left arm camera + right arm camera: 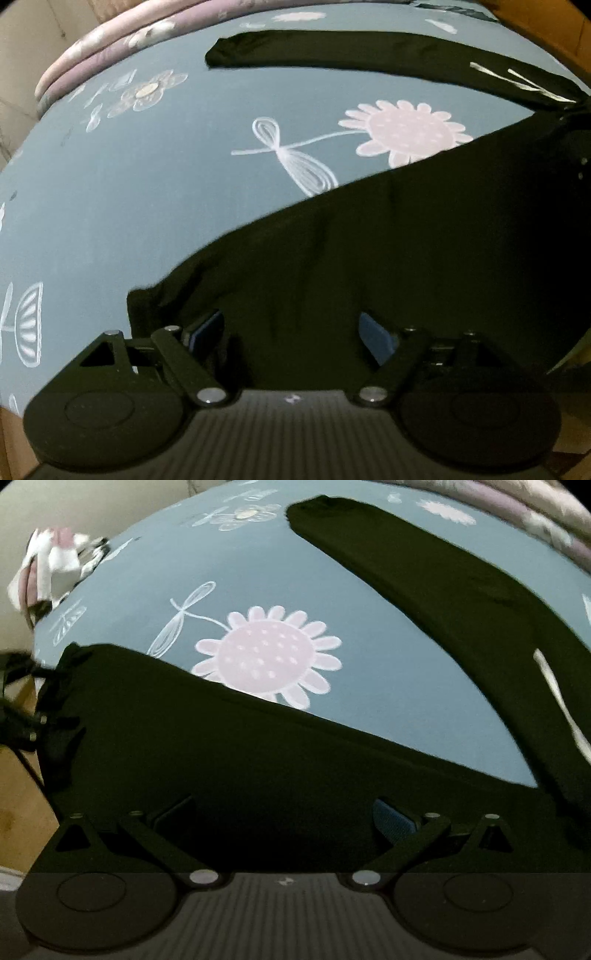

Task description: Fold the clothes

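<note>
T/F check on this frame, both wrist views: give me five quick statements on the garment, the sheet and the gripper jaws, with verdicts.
1. The black garment lies on a blue-grey bedsheet printed with flowers. True.
2. The left gripper is clamped on a fold of cloth. False: its jaws stand wide apart above the garment, gripping nothing.
3. A large pink flower print is partly covered by the garment's edge. True.
4. The garment is already folded into a neat square. False: one long black sleeve is spread out across the sheet.
5. The right gripper has its jaws apart. True.
</note>
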Available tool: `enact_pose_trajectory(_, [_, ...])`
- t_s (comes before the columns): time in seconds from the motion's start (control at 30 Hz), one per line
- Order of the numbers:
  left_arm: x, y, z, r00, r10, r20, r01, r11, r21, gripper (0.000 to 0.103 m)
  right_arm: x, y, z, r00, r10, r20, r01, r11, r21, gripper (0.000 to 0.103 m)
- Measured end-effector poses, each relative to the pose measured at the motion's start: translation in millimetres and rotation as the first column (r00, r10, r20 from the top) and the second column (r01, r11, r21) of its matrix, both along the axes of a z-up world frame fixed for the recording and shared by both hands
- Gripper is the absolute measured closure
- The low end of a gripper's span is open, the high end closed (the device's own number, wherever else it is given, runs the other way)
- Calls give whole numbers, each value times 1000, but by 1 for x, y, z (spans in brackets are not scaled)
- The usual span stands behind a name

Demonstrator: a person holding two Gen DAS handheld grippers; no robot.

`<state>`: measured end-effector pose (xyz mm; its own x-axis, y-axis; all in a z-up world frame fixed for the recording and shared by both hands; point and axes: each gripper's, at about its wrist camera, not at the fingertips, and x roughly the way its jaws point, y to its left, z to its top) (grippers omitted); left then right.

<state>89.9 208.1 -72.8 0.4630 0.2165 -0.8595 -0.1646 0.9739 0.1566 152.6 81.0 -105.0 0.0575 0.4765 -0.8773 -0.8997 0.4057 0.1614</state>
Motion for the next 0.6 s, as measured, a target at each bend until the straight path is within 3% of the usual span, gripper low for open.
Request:
enact_pose_trajectory(0.13, [2, 12, -15, 998, 43, -43, -43, 999, 12, 19, -14, 6, -11, 1000, 23, 5, -23, 999, -24, 0])
enact_pose_trajectory(0.27, [-2, 26, -18, 994, 100, -30, -101, 995, 1, 19, -22, 26, -27, 989, 57, 135, -49, 997, -58, 0])
enact_pose_trajectory(0.37, [2, 31, -15, 993, 111, -37, -110, 994, 13, 23, -13, 42, -25, 988, 57, 146, -52, 998, -39, 0])
enact_pose_trajectory(0.6, [15, 18, 10, 999, 19, 35, -17, 998, -65, 23, -14, 48, -1, 989, 29, 145, -27, 999, -19, 0])
